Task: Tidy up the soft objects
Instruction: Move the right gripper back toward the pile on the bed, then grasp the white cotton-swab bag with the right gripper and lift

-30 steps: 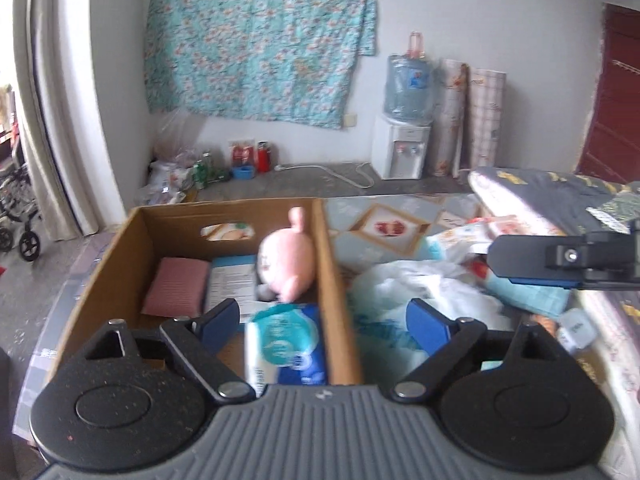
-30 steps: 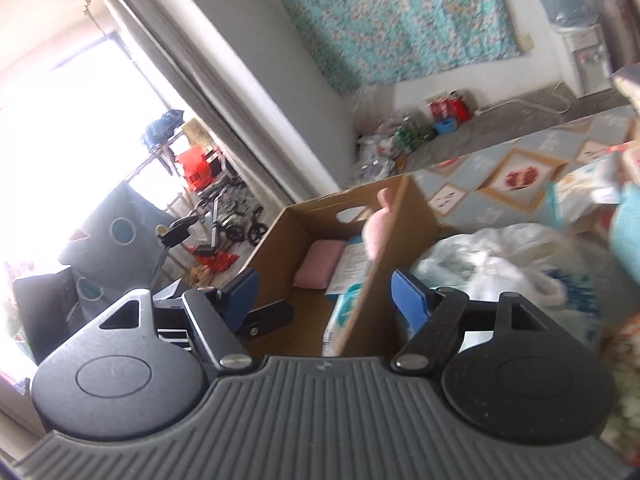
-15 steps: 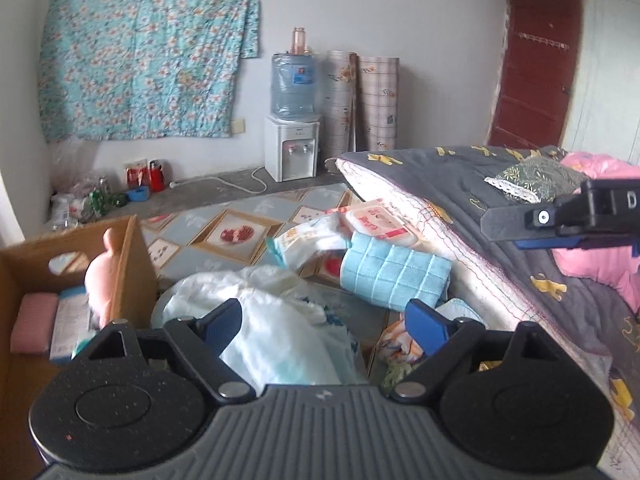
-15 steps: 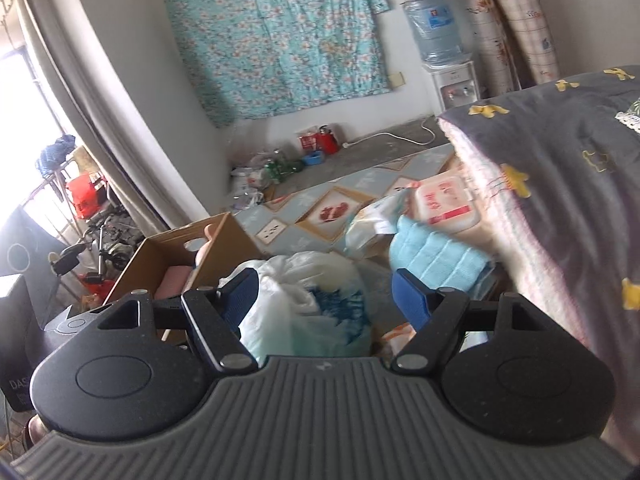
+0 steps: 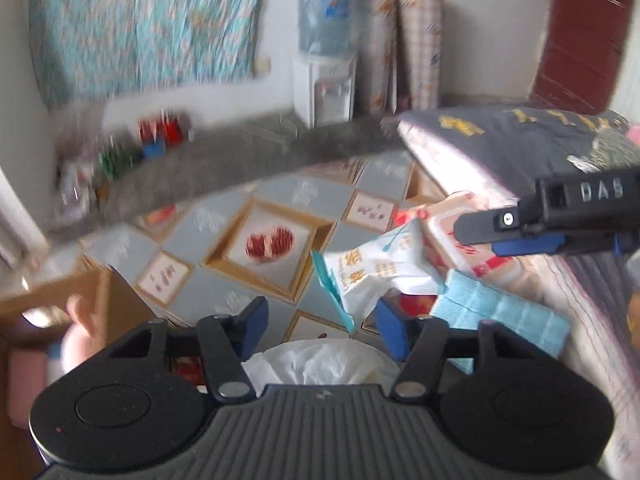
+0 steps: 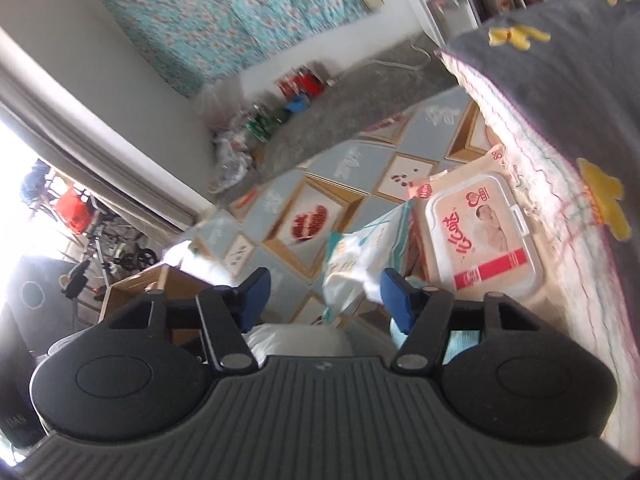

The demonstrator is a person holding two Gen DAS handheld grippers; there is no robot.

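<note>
A pile of soft things lies on the patterned mat beside the bed: a white and teal tissue pack [image 5: 376,276], a pink wet-wipes pack [image 6: 480,236], a folded light-blue cloth [image 5: 500,312] and a white plastic bag [image 5: 320,360]. My left gripper [image 5: 322,326] hangs above the bag with the tissue pack just ahead; its jaws are closing on nothing. My right gripper [image 6: 325,296] points at the tissue pack [image 6: 360,252], jaws also closing, pads off it. The right gripper [image 5: 552,220] shows at the right edge of the left wrist view.
A cardboard box [image 5: 100,300] with a pink plush [image 5: 80,332] inside stands at the left. The bed with its grey blanket [image 6: 560,80] borders the pile on the right. A water dispenser [image 5: 324,84] and bottles stand by the far wall.
Both views have swung right, away from the cardboard box and toward the pile beside the bed, and dropped lower. Both pairs of jaws stand narrower than before.
</note>
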